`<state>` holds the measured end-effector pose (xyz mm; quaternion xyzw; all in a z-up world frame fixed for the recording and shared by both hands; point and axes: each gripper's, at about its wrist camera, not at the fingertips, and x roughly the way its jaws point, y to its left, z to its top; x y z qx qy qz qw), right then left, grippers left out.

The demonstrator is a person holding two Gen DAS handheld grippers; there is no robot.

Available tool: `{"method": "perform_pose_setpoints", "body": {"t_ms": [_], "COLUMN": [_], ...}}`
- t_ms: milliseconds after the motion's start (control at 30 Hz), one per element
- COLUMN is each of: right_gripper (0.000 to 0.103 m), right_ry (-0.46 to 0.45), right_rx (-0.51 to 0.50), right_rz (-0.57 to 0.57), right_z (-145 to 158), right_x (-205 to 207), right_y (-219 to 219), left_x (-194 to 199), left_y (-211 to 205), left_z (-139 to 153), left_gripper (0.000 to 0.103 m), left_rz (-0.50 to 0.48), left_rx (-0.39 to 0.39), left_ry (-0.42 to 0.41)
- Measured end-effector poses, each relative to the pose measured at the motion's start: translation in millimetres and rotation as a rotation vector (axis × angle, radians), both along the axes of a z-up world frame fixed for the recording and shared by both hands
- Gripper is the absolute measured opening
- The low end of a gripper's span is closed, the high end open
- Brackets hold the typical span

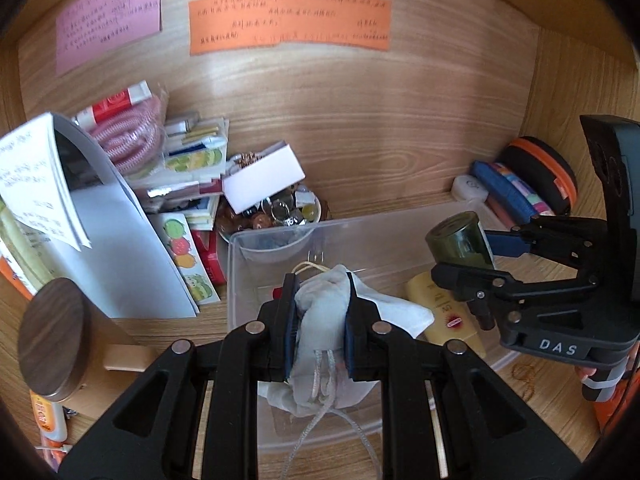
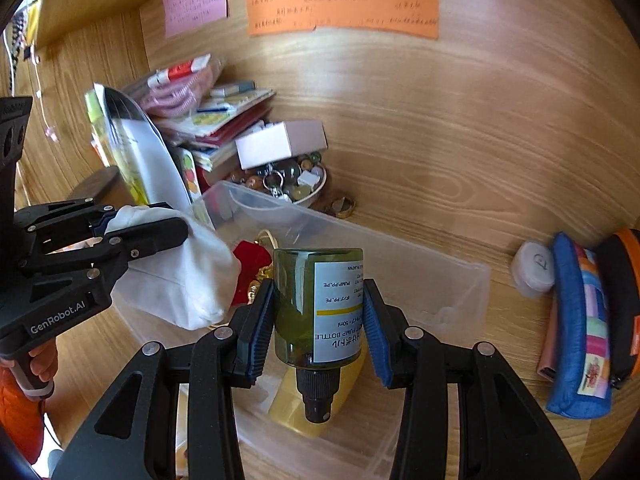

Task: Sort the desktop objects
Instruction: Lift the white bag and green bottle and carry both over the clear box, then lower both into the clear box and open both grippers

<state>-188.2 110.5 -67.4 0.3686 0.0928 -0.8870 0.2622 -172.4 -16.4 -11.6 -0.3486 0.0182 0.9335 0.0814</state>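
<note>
Clear plastic bin (image 2: 460,280) lies beneath both claws: left gripper (image 1: 322,320) clamped on a white cloth pouch (image 1: 324,312), right gripper (image 2: 320,324) pinching a green pump bottle (image 2: 304,308) (nozzle toward camera).

Both wrist views look forward and down, close over the clear bin (image 1: 400,236) (image 2: 440,280). Left view sits left of the bin, right view right of it. Shared: bin, orange note (image 1: 288,26) (image 2: 340,6) behind it, each other's gripper.
</note>
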Motion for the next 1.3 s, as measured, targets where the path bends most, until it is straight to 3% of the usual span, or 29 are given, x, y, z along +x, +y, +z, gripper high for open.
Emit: {"method": "perform_pose_setpoints", "body": {"t_ms": [467, 800, 1000, 1167, 1233, 1300], "right_gripper": [0.038, 0.039, 0.039, 0.039, 0.041, 0.049], "right_ry": [-0.035, 0.004, 0.017, 0.026, 0.025, 0.032], "right_rx": [0.055, 0.120, 0.136, 0.142, 0.135, 0.132], "right_rz": [-0.001, 0.012, 0.016, 0.018, 0.024, 0.024], "right_z": [-29, -37, -37, -36, -34, -32], "right_x": [-15, -8, -4, -1, 1, 3], "right_y": [-15, -27, -30, -31, -30, -30], "left_x": [-13, -14, -10, -10, -10, -8], "left_y": [3, 12, 13, 13, 12, 10], "left_z": [-21, -36, -37, -37, -37, -35], "left_gripper": [0.018, 0.019, 0.032, 0.034, 0.039, 0.044], "left_rz": [-0.008, -0.023, -0.024, -0.021, -0.016, -0.008], "left_rx": [-0.020, -0.063, -0.081, -0.085, -0.085, -0.080], "left_ry": [-0.039, -0.063, -0.052, -0.044, -0.040, -0.032]}}
